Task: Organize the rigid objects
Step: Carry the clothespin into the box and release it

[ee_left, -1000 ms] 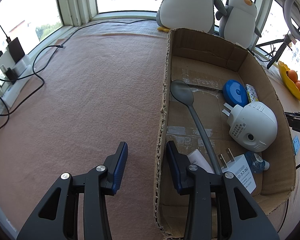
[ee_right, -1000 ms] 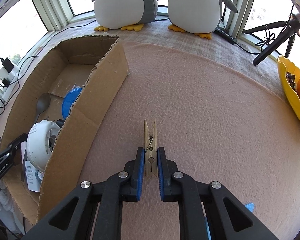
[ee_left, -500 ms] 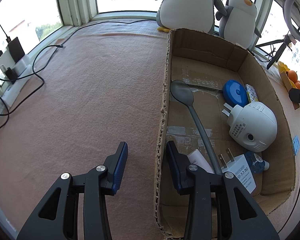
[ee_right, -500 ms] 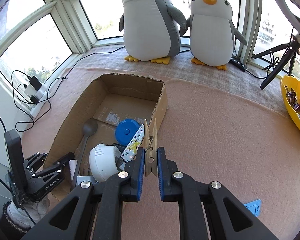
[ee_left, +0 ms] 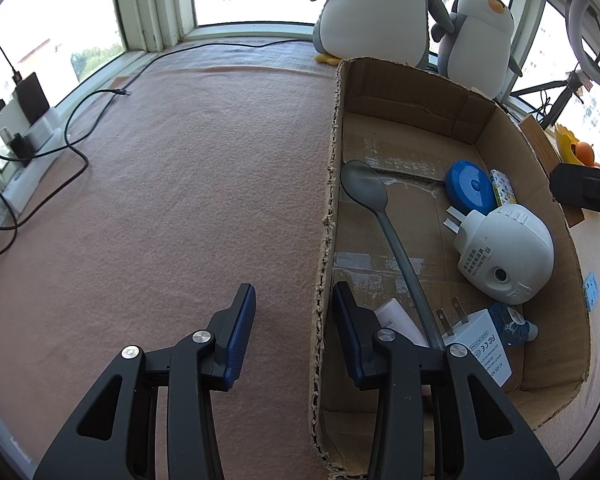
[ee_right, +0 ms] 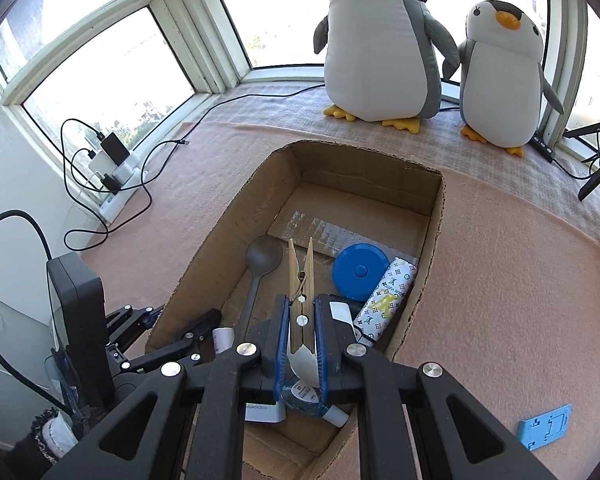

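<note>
a wooden clothespin [ee_right: 300, 292] is clamped between the blue pads of the right gripper [ee_right: 301, 322], its two prongs pointing away from the camera, and is held in the air above the open cardboard box [ee_right: 434, 216]. in the right wrist view the near end of the box is seen directly beneath the jaws, where a white charger [ee_right: 260, 412] and a small blue bottle [ee_right: 312, 404] are partly covered by the fingers. further in, a grey spoon [ee_right: 262, 264], a round blue lid [ee_right: 360, 272] and a patterned white tube [ee_right: 388, 300] are laid on the box floor.

the left gripper [ee_left: 292, 320] is set astride the box's near side wall [ee_left: 324, 264], one finger outside over the pink felt cloth [ee_left: 180, 200] and one inside the box; the jaws are seen apart, with a clear gap on the outer side of the cardboard, and nothing is gripped. in the left wrist view a white dome-shaped plug-in device [ee_left: 504, 256] is shown beside the spoon's handle, against the far side wall.

beyond the box, two plush penguins [ee_right: 380, 40] are stood on the window ledge. a power strip with chargers and black cables [ee_right: 112, 160] is placed by the window at the left, and a small blue card [ee_right: 544, 428] is left on the cloth outside the box at the right.
</note>
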A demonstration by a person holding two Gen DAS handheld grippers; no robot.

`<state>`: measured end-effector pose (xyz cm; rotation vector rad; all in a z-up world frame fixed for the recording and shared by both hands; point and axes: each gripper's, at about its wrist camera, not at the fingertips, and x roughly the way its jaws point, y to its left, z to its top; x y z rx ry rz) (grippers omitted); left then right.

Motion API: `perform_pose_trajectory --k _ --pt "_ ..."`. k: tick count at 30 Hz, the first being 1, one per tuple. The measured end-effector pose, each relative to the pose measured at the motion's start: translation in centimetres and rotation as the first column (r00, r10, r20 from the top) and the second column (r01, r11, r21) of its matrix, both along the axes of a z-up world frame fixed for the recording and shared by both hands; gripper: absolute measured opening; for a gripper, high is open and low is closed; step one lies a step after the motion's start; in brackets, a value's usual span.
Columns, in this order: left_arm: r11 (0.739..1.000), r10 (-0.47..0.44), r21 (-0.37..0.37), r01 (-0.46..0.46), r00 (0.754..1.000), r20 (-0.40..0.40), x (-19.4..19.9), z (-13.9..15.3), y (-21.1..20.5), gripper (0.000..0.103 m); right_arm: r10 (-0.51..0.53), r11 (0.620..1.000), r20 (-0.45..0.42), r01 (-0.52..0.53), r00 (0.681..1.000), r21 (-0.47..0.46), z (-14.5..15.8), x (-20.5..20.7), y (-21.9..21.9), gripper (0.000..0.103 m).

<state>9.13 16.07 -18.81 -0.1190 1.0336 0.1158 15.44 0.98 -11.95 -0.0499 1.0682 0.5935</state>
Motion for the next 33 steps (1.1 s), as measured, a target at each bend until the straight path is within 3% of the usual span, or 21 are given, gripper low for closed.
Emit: perform_pose_trajectory --k 29,33 --pt "1.0 0.002 -0.003 -0.002 1.0 0.002 -0.1 0.0 0.0 0.038 0.053 0.998 -0.018 -0.054 0.998 -0.045 -2.5 0.0 3.8 0.012" --pt "1.0 0.002 -0.003 -0.002 1.0 0.002 -0.1 0.0 0.0 0.038 0.05 0.997 -0.012 -0.051 0.999 -0.051 -2.5 0.0 3.8 0.018"
